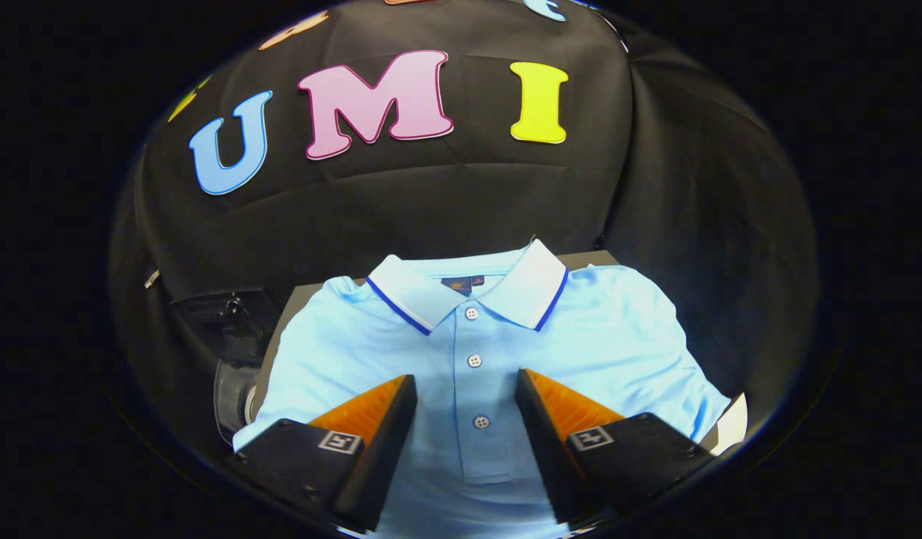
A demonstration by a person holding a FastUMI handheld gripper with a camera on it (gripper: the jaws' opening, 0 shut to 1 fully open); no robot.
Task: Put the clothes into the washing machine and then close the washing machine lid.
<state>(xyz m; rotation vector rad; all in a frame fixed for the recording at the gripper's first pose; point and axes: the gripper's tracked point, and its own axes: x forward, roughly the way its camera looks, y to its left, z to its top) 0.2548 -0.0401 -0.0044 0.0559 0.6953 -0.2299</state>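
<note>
A light blue polo shirt (603, 337) lies flat and face up on a dark table (584, 260), its white collar with a blue stripe at the far end. The button placket runs straight toward me. My gripper (466, 383) hovers over the shirt's chest, open, with the placket and its lower buttons showing in the gap between the two fingers. Neither finger presses on the cloth as far as I can tell. The shirt's lower part is hidden under the fingers.
Left of the table, lower down, sits a dark box-like object (220, 318) with a rounded translucent part (233, 400) beneath it. Black cloth walls close the booth behind and to the right.
</note>
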